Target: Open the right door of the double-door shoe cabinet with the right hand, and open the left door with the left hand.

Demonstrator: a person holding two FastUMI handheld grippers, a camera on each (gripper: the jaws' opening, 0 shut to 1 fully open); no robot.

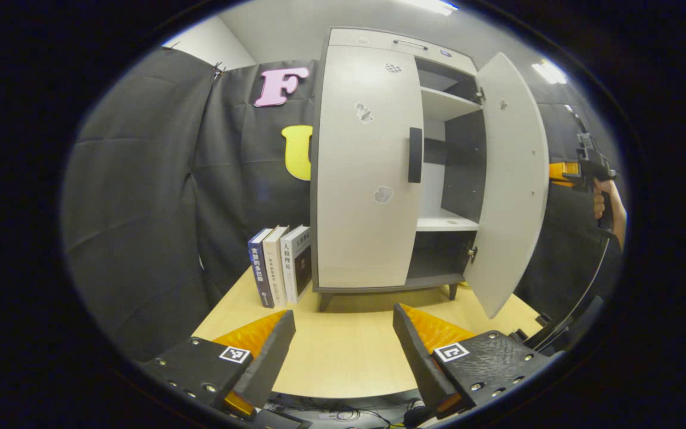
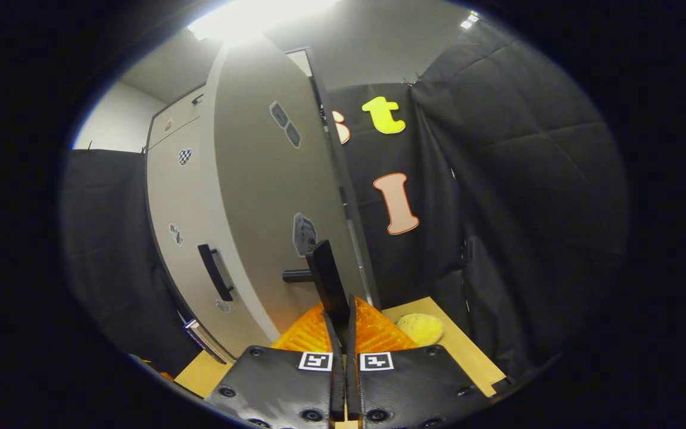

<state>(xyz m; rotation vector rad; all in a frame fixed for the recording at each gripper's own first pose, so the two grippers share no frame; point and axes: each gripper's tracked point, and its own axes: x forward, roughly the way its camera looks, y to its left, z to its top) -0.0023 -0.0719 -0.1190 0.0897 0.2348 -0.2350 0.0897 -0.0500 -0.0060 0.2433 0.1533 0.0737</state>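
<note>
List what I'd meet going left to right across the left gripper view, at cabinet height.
Three upright books → closed left door → its handle → open shelves → swung-open right door → right gripper.

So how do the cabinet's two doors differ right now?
The right door is swung wide open, showing the shelves inside; the left door is shut flat against the cabinet. The right door's handle is pinched in the right claw, which is closed on it; the left door's handle is untouched, with the left claw open and well back over the table. Both doors are pale, with small stickers and a dark bar handle.
</note>
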